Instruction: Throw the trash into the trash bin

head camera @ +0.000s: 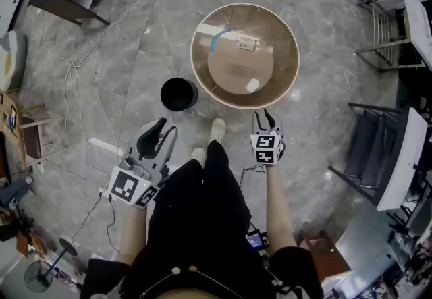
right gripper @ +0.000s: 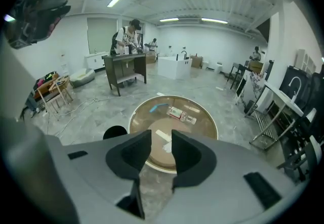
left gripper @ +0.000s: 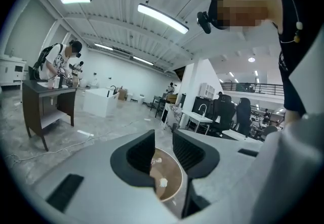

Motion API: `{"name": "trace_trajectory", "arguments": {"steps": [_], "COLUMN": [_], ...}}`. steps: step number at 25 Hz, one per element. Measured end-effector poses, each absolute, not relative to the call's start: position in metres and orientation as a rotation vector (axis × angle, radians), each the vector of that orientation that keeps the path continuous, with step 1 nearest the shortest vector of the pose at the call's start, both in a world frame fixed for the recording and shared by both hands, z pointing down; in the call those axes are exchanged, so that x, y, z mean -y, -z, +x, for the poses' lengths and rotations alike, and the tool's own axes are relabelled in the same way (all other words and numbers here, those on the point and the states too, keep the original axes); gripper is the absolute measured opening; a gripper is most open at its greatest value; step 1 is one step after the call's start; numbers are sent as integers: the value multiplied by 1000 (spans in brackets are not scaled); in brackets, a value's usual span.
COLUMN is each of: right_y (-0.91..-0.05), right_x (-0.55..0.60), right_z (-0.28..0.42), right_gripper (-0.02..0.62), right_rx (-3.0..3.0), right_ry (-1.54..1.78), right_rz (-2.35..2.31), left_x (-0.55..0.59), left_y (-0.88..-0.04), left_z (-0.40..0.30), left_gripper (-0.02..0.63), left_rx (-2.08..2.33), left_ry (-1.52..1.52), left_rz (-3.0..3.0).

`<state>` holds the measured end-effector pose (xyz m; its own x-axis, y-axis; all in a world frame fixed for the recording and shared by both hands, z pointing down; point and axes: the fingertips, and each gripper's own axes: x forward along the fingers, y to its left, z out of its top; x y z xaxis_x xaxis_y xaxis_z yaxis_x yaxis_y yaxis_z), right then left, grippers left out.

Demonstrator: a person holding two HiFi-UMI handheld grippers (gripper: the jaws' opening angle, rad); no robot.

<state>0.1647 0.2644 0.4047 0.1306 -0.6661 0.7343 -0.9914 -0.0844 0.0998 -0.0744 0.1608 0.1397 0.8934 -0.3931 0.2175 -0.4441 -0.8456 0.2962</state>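
**Reaching for the trash, nothing picked up yet**

The step in hand looks like the approach. The trash lies on the round counter [head camera: 226,78], and the black bin [head camera: 179,94] stands on the floor just beside the counter's near-left edge, with nothing visible in it.

The left claw [head camera: 158,130] is held low to the left, near the bin. Its jaws stand apart with nothing between them; only the counter shows through the gap. The right claw [head camera: 264,117] is at the counter's near-right edge and tilts down toward it. Its jaws are partly spread and also empty. In the right gripper view a crumpled white wad [right gripper: 167,147] lines up in the gap but sits beyond the tips, untouched.

The wad [head camera: 252,85] is the nearest piece, on the near side of the counter. It is round, with no long axis. A clear packet [head camera: 244,42] lies on the far side with its long axis running left to right, its right end a little nearer. A blue strip [head camera: 217,40] curves just left of it.

The next move probably calls for lowering the right claw onto the wad, pinching it, then swinging left and down over the bin.
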Motion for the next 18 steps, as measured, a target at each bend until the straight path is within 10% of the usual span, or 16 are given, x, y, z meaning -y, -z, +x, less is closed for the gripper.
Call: {"name": "trace_trajectory", "arguments": {"steps": [18], "right_y": [-619], "right_x": [-225], "right_z": [212], "right_gripper": [169], "right_rx": [1317], "right_ry": [-1015], "right_rz": [1748], "left_x": [-134], "left_y": [-253], "left_z": [-68], "left_gripper": [98], "left_rx": [665], "left_ry": [-402], "left_rz": [2494]}}
